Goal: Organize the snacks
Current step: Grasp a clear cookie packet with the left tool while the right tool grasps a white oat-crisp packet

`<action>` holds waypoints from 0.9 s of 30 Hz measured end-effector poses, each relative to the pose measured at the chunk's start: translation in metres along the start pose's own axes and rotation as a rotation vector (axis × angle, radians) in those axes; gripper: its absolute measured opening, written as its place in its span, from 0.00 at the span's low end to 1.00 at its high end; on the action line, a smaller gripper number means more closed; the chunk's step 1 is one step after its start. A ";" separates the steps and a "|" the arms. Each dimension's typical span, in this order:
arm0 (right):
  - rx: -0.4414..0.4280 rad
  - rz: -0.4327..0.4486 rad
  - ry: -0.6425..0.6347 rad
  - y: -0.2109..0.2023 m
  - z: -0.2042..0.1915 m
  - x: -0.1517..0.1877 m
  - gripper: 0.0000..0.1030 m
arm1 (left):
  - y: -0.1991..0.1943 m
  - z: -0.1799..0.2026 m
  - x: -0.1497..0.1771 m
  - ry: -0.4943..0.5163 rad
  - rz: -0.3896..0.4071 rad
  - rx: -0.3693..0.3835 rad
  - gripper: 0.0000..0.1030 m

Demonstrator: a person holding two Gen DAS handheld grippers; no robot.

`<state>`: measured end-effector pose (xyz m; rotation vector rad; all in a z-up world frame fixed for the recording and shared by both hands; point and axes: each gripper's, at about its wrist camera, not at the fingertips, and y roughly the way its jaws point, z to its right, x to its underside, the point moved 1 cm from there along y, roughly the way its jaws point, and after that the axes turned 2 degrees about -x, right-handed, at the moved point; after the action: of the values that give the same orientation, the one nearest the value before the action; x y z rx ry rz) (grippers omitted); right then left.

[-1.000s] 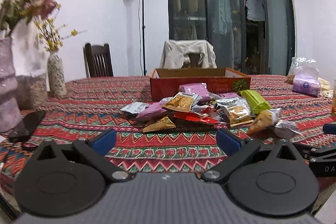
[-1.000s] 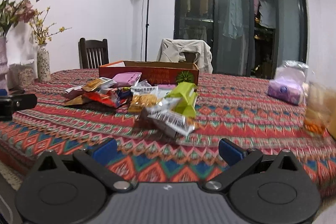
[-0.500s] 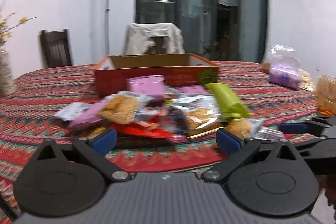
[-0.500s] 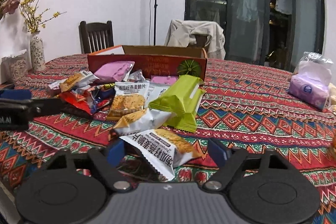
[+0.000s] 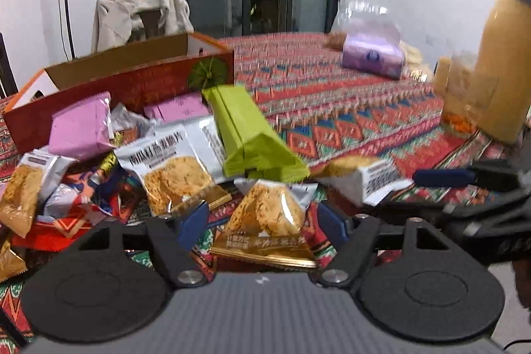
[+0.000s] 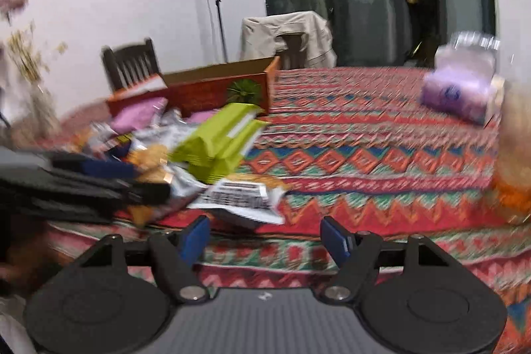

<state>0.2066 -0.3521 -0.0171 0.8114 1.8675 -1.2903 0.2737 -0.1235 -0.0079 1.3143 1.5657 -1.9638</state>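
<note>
- Far left, left wrist view: open red cardboard box (image 5: pixel 126 88) with a green fan emblem stands on the patterned red woven tablecloth (image 5: pixel 348 108); interior not visible.
- Before the box: loose heap of snack packets, including a pink foil packet (image 5: pixel 79 131) and a silver cracker packet with printed characters (image 5: pixel 172 168).
- Centre: lime-green rectangular packet (image 5: pixel 252 141) lies tilted on top of the heap.
- Left gripper (image 5: pixel 262 221): jaws closing; a clear-and-gold cracker packet (image 5: pixel 268 221) lies between the blue pads, pads not seen pressing on it.
- Right of it: white packet with barcode (image 5: pixel 368 178), with the other gripper's blue finger just beside it.
- Far right: purple tissue pack (image 5: pixel 371 55) and a yellow jug (image 5: pixel 501 72), well apart from the heap.
- Right wrist view, blurred: right gripper (image 6: pixel 265 234) stands half open, jaws apart, nothing between the pads; the barcode packet lies just beyond the fingertips.
</note>
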 end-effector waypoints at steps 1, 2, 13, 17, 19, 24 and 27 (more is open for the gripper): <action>-0.012 0.005 0.019 0.001 0.002 -0.002 0.70 | 0.005 -0.001 0.001 -0.012 -0.027 0.001 0.62; -0.021 0.009 0.028 0.003 0.002 -0.004 0.70 | 0.004 -0.002 0.003 -0.018 -0.020 -0.010 0.58; -0.040 0.048 0.051 0.013 -0.008 -0.042 0.82 | -0.033 -0.002 -0.002 -0.033 0.002 -0.035 0.44; 0.051 0.003 0.007 0.027 -0.012 -0.041 0.81 | -0.047 -0.023 -0.012 -0.079 0.032 -0.075 0.44; 0.097 -0.048 -0.009 0.040 -0.015 -0.036 0.72 | -0.050 -0.033 -0.015 -0.105 0.039 -0.088 0.44; 0.138 -0.082 -0.043 0.050 -0.024 -0.029 0.55 | -0.048 -0.055 -0.017 -0.151 0.037 -0.098 0.44; 0.143 -0.093 -0.042 0.051 -0.025 -0.030 0.55 | -0.046 -0.067 -0.017 -0.172 0.042 -0.099 0.44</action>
<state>0.2598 -0.3159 -0.0114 0.7724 1.8146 -1.5016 0.2808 -0.0523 0.0351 1.1003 1.5197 -1.8935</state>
